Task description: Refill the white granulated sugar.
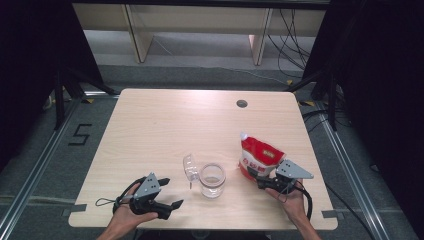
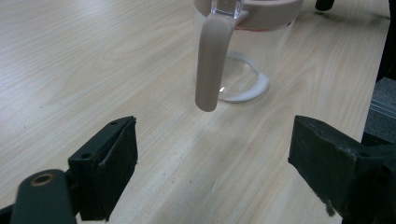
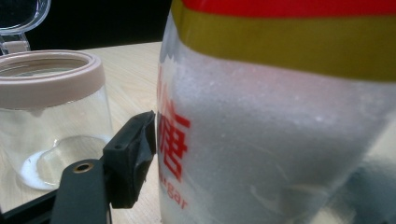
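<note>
Looking down from the high view, the right tool (image 1: 261,176) grips the sugar bag (image 1: 258,156) standing on the surface (image 1: 165,120), right of the jar (image 1: 212,180); the left tool (image 1: 170,192) lies open. In the left gripper view, its jaws gape before the jar (image 2: 243,51). In the right gripper view, one jaw presses the bag (image 3: 280,116).

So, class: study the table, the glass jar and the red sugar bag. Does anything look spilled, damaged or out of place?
Nothing stands out. The glass jar stands upright with its lid flipped open, a little white powder inside at the bottom. The sugar bag is upright at the right gripper. No spill shows on the table.
</note>
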Action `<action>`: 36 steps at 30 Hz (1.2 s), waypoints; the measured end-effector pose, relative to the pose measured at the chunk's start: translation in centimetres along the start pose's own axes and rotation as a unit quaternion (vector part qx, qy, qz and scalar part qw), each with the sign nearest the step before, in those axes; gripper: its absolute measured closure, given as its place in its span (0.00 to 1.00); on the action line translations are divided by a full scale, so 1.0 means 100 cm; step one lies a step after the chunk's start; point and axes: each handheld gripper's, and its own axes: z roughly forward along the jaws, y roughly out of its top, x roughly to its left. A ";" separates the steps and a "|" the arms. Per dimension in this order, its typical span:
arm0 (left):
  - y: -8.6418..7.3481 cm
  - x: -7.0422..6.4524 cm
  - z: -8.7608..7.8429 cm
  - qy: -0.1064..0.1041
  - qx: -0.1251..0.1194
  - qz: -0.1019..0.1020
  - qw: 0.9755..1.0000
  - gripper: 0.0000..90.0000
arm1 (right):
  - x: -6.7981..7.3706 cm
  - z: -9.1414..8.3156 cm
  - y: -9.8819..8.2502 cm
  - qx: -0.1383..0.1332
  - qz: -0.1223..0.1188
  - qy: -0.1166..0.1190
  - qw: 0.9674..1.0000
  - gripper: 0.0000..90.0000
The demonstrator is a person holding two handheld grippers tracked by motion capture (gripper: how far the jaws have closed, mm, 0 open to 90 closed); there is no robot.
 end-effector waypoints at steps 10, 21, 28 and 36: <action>0.000 0.000 0.000 -0.001 0.000 -0.001 1.000 0.17 | 0.000 0.002 -0.002 -0.003 0.006 -0.011 1.000 0.34; 0.000 -0.001 0.000 -0.001 0.006 0.001 1.000 0.17 | 0.000 0.004 -0.003 -0.006 0.008 0.003 1.000 0.29; 0.000 -0.002 0.001 -0.001 0.006 -0.002 1.000 0.17 | -0.001 0.006 -0.005 -0.014 0.016 -0.010 1.000 0.23; 0.000 -0.002 0.002 -0.003 0.002 0.001 1.000 0.17 | -0.001 0.009 -0.007 -0.022 0.013 -0.004 1.000 0.32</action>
